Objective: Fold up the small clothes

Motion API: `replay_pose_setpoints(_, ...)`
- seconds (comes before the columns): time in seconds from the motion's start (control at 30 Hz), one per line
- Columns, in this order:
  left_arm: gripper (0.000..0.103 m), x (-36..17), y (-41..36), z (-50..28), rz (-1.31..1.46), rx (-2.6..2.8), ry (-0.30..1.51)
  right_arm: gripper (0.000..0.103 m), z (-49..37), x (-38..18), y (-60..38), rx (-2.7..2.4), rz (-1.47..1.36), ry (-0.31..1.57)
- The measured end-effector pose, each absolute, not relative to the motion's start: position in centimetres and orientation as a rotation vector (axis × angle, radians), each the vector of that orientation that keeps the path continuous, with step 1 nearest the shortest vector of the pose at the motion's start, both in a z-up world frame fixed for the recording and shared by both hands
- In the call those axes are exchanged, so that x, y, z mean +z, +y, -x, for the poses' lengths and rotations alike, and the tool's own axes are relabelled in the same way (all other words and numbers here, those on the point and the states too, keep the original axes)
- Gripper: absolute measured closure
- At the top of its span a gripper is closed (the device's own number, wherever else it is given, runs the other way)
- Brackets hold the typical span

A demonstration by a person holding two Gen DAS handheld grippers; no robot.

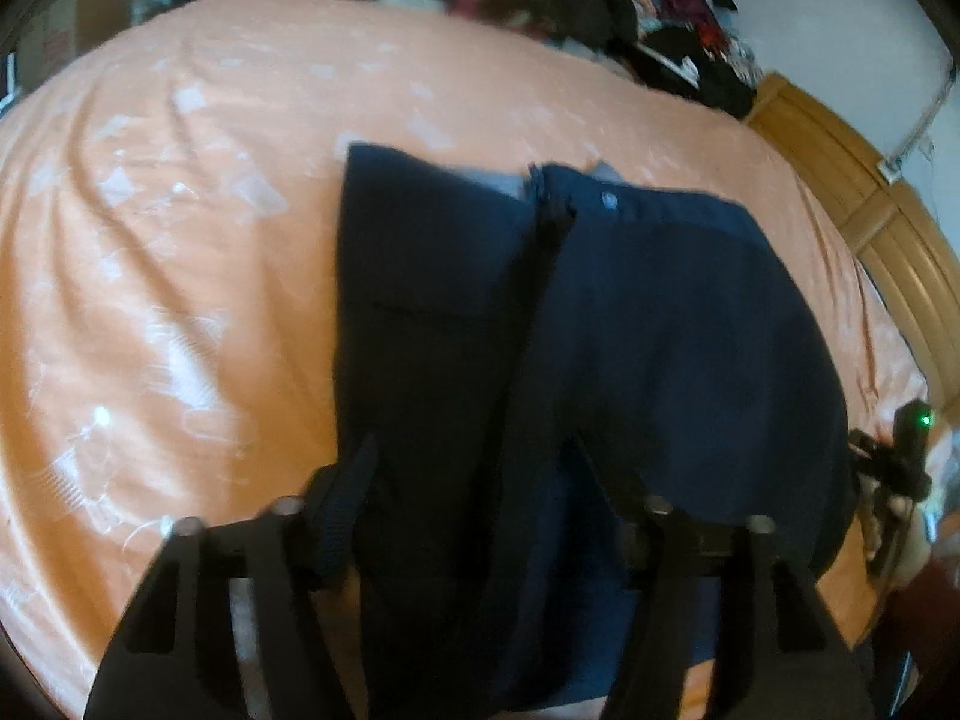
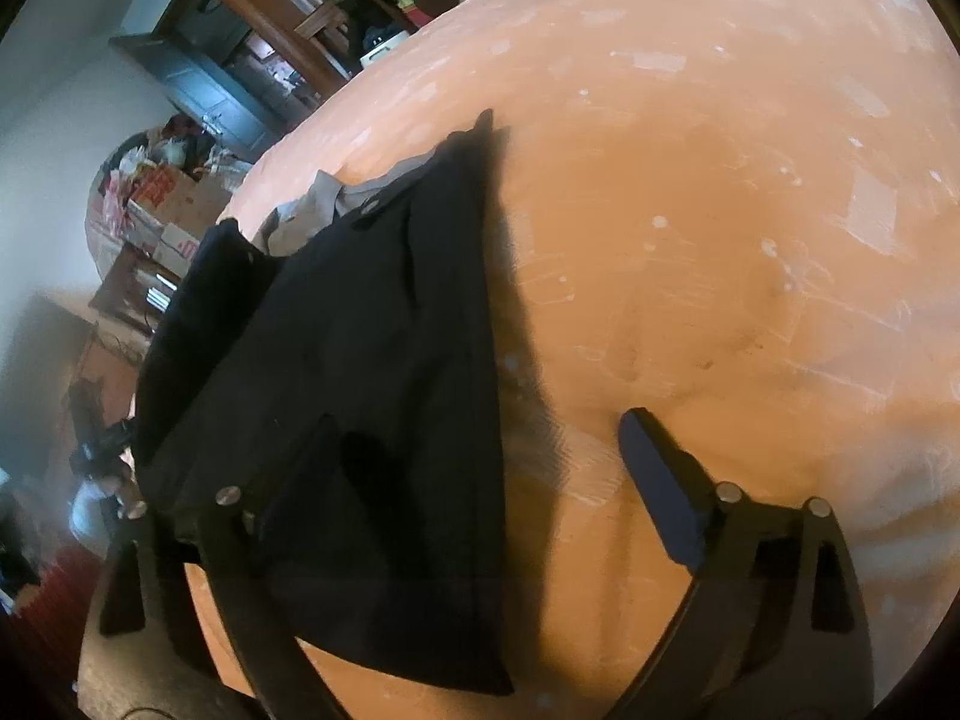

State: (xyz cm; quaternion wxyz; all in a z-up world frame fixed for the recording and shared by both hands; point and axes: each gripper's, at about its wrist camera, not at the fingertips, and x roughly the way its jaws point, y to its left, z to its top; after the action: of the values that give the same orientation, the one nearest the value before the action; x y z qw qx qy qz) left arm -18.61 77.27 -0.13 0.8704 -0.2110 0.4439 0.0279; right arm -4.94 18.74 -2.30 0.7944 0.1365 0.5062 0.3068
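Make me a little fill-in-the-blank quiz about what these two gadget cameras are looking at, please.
1. The dark navy garment lies on a bed sheet coloured ____.
2. In the left wrist view, the left gripper has its fingers spread wide, so it is ____.
3. Near the waistband sits one small round ____.
4. In the right wrist view, the right gripper has one finger over the garment and the other over the ____.

Missing words: orange; open; button; sheet
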Motion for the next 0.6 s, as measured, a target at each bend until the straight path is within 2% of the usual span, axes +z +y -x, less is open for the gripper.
replay_pose_setpoints(0.03,0.096,-0.1,77.3,18.6,0.456,0.043,0.923,0.008,5.0,-2.3,18.8,0.661,-0.284,1.086)
replay_pose_setpoints(0.1,0.101,-0.1,77.2,18.8,0.471,0.045,0.933,0.006,5.0,-2.3,18.9,0.665,-0.279,1.084)
replay_pose_setpoints(0.3,0.102,-0.6,80.7,25.6,0.694,0.125,0.864,0.004,5.1,-2.4,18.6,0.685,-0.301,1.068)
replay_pose_setpoints(0.6,0.1,-0.7,79.6,26.8,0.631,0.161,0.898,0.002,5.3,-2.3,18.8,0.682,-0.28,1.057)
